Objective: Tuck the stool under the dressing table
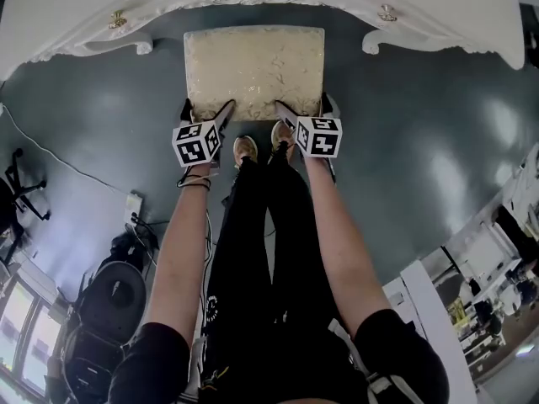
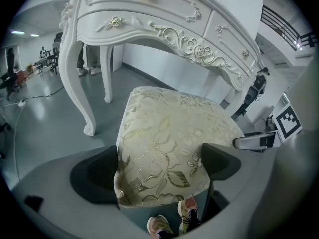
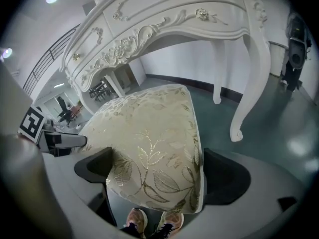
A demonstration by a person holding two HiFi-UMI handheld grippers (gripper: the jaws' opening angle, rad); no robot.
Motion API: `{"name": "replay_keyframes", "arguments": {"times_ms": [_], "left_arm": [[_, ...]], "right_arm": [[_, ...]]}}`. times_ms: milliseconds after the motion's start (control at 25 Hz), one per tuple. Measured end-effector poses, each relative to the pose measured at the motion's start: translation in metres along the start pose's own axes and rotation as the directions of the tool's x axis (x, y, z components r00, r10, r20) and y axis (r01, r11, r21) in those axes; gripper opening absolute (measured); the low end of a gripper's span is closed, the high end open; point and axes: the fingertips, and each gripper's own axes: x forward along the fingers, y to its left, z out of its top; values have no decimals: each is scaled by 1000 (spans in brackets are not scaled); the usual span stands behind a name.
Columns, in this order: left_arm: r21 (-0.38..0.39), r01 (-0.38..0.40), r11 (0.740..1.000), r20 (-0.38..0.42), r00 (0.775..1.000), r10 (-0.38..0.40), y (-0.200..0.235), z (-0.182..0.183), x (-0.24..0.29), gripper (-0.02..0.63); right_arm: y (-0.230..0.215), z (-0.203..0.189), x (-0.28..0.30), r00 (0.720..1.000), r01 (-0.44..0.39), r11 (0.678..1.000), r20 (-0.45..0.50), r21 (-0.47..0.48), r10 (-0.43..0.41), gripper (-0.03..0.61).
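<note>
The stool (image 1: 253, 67) has a cream cushion with a gold leaf pattern. It stands on the grey floor with its far edge at the front of the white carved dressing table (image 1: 472, 7), between the table's curved legs. My left gripper (image 1: 208, 109) is shut on the cushion's near left corner (image 2: 159, 148). The right gripper (image 1: 301, 108) is shut on the near right corner (image 3: 154, 158). In the left gripper view the left gripper (image 2: 159, 168) has a dark jaw on each side of the cushion, and so does the right gripper (image 3: 157, 172) in its own view. The dressing table (image 2: 164, 14) (image 3: 164, 29) rises just beyond.
The person's shoes (image 1: 245, 148) stand just behind the stool. A table leg (image 2: 82, 98) is left of the stool, another leg (image 3: 254, 68) right of it. A cable and an office chair (image 1: 17, 183) lie at the left, black equipment (image 1: 109, 293) at the lower left, white furniture (image 1: 438, 310) at the right.
</note>
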Motion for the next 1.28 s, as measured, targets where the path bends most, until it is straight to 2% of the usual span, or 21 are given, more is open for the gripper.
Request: {"name": "replay_keyframes", "arguments": {"times_ms": [280, 640, 880, 1280], "left_arm": [[-52, -56, 997, -10, 998, 56, 6, 10, 13, 523], [-23, -168, 986, 117, 979, 170, 11, 45, 22, 522], [-51, -170, 984, 167, 970, 176, 23, 74, 42, 520], [-30, -137, 990, 252, 957, 140, 26, 122, 69, 520]], "right_arm": [[-4, 21, 12, 998, 64, 997, 7, -31, -64, 560], [-9, 53, 23, 990, 105, 994, 93, -22, -103, 549], [-12, 77, 40, 976, 155, 987, 152, 30, -158, 548], [-24, 126, 59, 951, 167, 986, 263, 10, -164, 548]]}}
